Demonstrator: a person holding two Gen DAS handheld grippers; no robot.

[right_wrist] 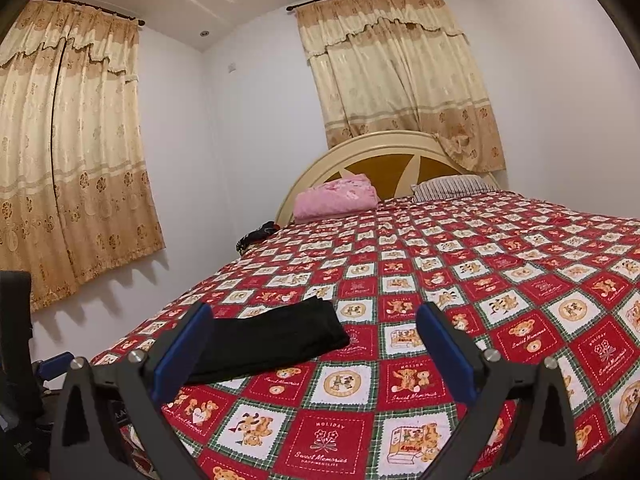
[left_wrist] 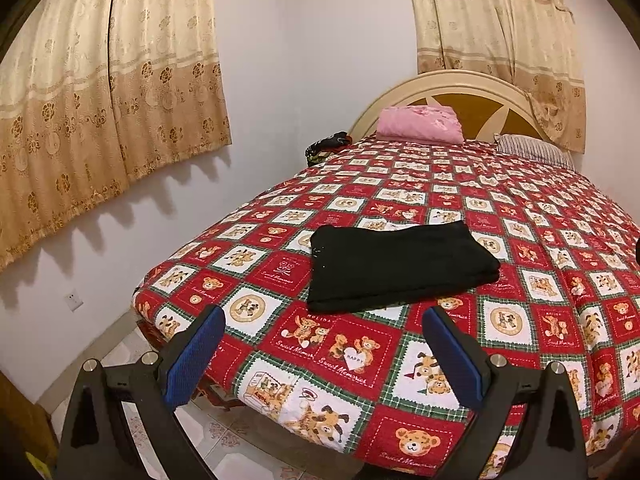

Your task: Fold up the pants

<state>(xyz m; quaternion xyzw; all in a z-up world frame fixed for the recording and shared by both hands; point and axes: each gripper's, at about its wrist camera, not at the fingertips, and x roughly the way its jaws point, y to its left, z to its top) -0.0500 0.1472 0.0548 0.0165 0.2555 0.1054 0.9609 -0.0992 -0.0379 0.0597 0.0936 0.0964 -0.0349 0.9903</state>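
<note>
Pants (left_wrist: 400, 266) folded on bedspread (left_wrist: 520, 208); near edge behind tongs (right_wrist: 314, 312)

The folded black pants (left_wrist: 400, 266) are laid flat on the red teddy-bear patchwork bedspread (left_wrist: 520, 240), just beyond the spread blue-padded left tongs (left_wrist: 324, 354). From the parted right tongs (right_wrist: 314, 348), they are seen ahead and leftward. A folded pink blanket (left_wrist: 420, 124) and a striped pillow (left_wrist: 536, 150) are placed far behind, against the rounded cream headboard (left_wrist: 460, 84).

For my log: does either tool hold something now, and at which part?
Nothing is held. Left tool and right tool are open, apart from the folded black pants.
</note>
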